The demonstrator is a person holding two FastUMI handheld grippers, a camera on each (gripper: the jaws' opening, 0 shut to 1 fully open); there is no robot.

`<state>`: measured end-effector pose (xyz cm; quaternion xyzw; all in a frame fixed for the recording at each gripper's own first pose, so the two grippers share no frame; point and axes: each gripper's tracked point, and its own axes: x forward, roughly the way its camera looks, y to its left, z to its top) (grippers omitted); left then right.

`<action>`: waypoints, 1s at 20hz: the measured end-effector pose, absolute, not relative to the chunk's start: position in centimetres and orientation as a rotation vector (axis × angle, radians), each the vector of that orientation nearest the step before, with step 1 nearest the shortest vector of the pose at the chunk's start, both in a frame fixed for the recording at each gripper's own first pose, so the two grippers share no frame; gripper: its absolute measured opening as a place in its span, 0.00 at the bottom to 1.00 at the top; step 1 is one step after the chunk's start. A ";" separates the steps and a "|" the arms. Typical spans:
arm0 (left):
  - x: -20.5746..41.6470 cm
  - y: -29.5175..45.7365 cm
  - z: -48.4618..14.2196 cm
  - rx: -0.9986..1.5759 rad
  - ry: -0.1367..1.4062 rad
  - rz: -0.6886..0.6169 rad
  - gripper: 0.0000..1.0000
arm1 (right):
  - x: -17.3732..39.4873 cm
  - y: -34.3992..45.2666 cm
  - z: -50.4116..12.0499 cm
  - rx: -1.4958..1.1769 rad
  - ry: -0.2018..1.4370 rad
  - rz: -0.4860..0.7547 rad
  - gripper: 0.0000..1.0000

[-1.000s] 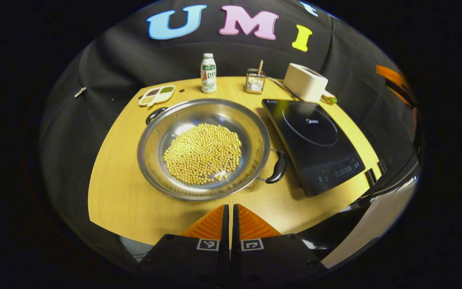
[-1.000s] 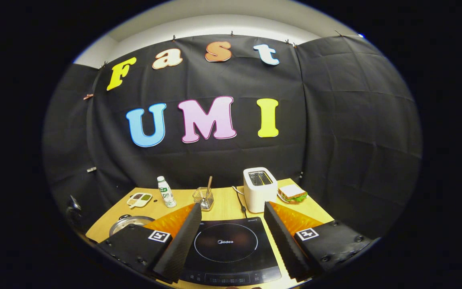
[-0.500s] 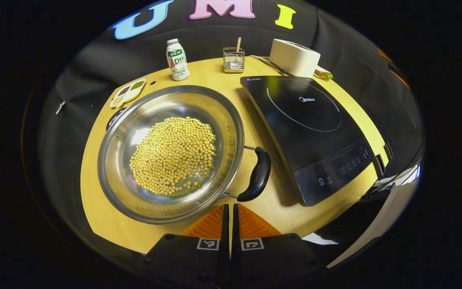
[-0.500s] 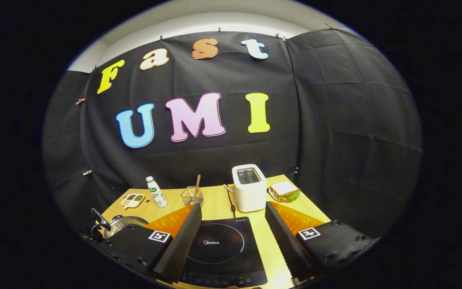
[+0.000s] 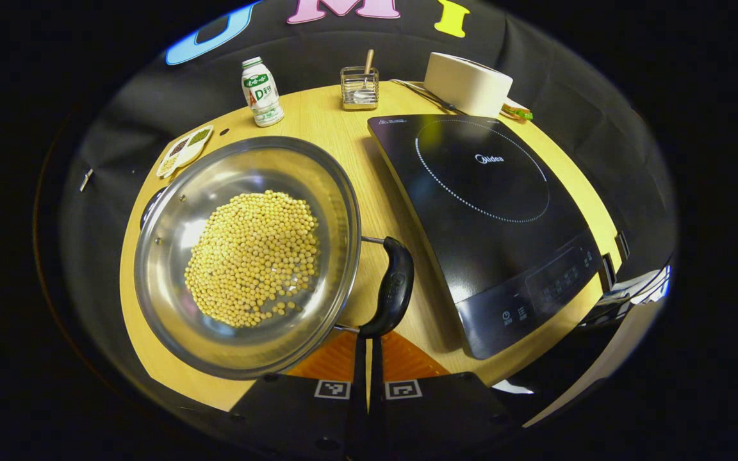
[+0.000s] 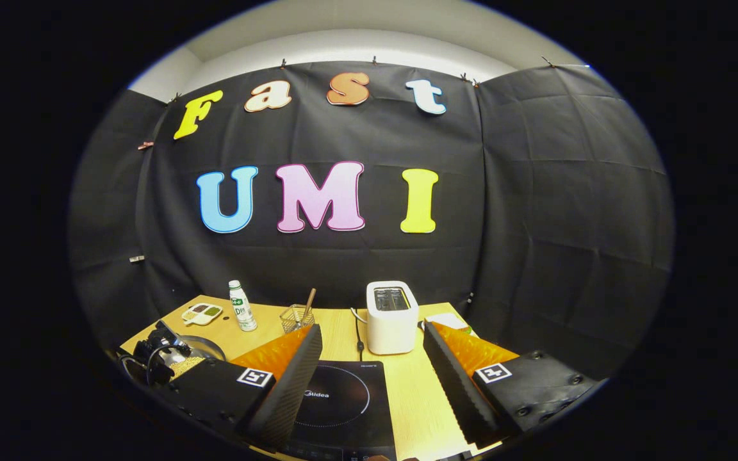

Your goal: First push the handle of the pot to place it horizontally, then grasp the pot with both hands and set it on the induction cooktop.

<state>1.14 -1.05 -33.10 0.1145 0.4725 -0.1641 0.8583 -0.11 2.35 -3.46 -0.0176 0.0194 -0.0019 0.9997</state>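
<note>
Barely started: the pot [image 5: 247,256] is parked on the surface at 9 o'clock of the induction cooktop [image 5: 491,211], its handle [image 5: 391,288] met by the clenched left claw [image 5: 368,349]. The right claw [image 6: 372,378] is held released above the cooktop, so the two-handed lift is yet to be done.

A light wooden worktop [image 5: 337,134] is seen carrying everything. At its left a steel pot [image 5: 170,256] of yellow beans is set, with a black induction cooktop [image 5: 491,211] just beside it on the right. Along the far edge are ranged a small divided dish [image 5: 184,150], a white bottle [image 5: 261,91], a wire holder [image 5: 359,88], a white toaster [image 5: 468,83] and a sandwich [image 5: 517,113].
</note>
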 end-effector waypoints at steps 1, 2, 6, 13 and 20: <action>1.4 -1.3 -33.1 0.239 0.994 -0.344 0.05 | -0.1 2.2 -3.6 -0.036 0.042 -0.006 0.99; 1.7 -1.6 -33.1 0.249 0.993 -0.348 0.05 | -0.1 2.0 -3.6 -0.038 0.045 -0.010 0.99; 2.8 -2.4 -33.0 0.278 0.983 -0.356 0.05 | 0.0 0.7 -4.0 -0.038 0.062 -0.040 0.98; 5.4 -4.2 -32.5 0.304 0.960 -0.385 0.05 | -0.1 -0.6 -4.3 -0.035 0.075 -0.067 0.98; 9.0 -5.7 -31.6 0.274 0.934 -0.395 0.05 | -0.1 -0.9 -4.6 -0.053 0.086 -0.080 0.99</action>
